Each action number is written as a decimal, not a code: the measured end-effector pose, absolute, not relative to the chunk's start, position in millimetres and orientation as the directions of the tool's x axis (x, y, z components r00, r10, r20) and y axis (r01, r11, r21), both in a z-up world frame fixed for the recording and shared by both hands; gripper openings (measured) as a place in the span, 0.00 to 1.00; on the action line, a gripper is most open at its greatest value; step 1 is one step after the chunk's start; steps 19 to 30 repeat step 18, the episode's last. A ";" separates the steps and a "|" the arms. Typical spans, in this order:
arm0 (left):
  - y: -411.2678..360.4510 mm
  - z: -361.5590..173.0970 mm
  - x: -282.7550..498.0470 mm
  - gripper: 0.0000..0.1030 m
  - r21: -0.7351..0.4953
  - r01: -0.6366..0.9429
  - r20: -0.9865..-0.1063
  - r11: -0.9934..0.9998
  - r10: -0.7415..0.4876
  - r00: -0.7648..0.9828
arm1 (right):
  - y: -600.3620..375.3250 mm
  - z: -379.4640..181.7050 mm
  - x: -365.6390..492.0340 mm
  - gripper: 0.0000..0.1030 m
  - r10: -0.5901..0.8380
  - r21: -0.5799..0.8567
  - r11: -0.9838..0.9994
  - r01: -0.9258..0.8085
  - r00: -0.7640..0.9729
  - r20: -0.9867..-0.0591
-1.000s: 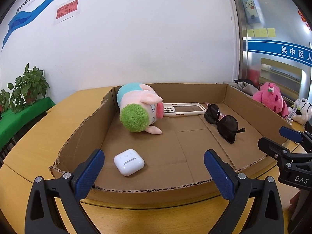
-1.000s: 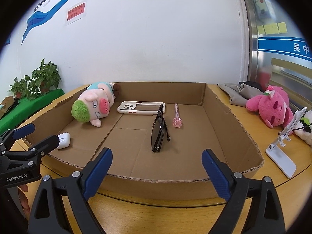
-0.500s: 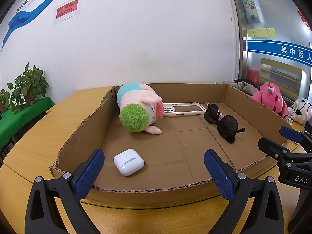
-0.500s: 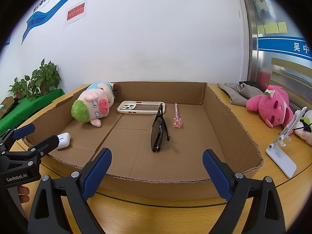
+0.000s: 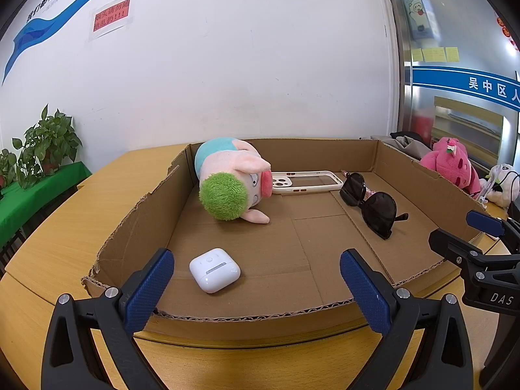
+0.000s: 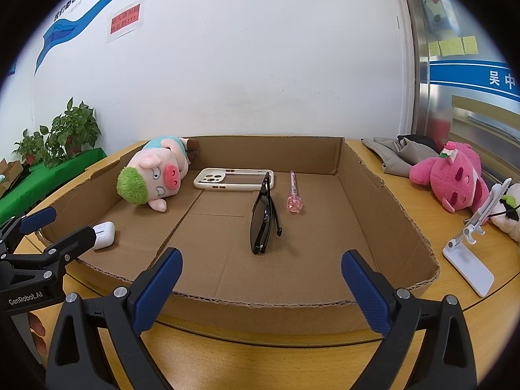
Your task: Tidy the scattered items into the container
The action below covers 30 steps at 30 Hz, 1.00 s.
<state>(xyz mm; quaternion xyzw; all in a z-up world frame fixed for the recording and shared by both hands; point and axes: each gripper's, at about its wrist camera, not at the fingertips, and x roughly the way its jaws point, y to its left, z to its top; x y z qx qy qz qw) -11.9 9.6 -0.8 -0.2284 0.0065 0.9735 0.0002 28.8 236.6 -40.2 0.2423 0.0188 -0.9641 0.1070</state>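
A shallow, open cardboard box [image 6: 383,195] with ragged cut walls is seen. Inside, at its far left corner, a pink pig plush [image 6: 156,175] with green hair is laid on its side. A white phone case [image 6: 234,179] is laid flat by the box's far wall. Folded black sunglasses [image 6: 263,221] are stood on edge mid-box, a pink pen [image 6: 294,193] just beside them. A closed white earbud case [image 5: 214,269] is laid near the box's near left corner.

Black triangular-framed left gripper [image 5: 256,284], right gripper [image 6: 261,284], ribbed blue pads, silver screws

box [image 6: 403,243]: matt corrugated cardbd | pig toy [image 5: 227,188]: fuzzy plush | earbud case [image 5: 214,269]: glossy plastic | table [image 5: 65,227]: smooth wood
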 end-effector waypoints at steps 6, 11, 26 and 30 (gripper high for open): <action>10.2 -1.2 -13.6 1.00 0.012 -0.003 -0.447 -1.000 -0.003 -0.895 | 236.3 -40.3 26.8 0.99 -0.213 0.019 -0.973 0.231 -0.855 -0.473; 10.2 -1.4 -14.6 1.00 0.012 -0.002 -0.448 -1.000 -0.004 -0.894 | 236.8 -40.5 26.5 0.99 -0.213 0.019 -0.973 0.231 -0.855 -0.473; 10.8 -2.0 -14.9 1.00 0.015 0.001 -0.448 -1.000 -0.008 -0.894 | 237.1 -40.7 26.5 0.99 -0.213 0.019 -0.973 0.231 -0.855 -0.473; 10.8 -2.0 -14.9 1.00 0.015 0.001 -0.448 -1.000 -0.008 -0.894 | 237.1 -40.7 26.5 0.99 -0.213 0.019 -0.973 0.231 -0.855 -0.473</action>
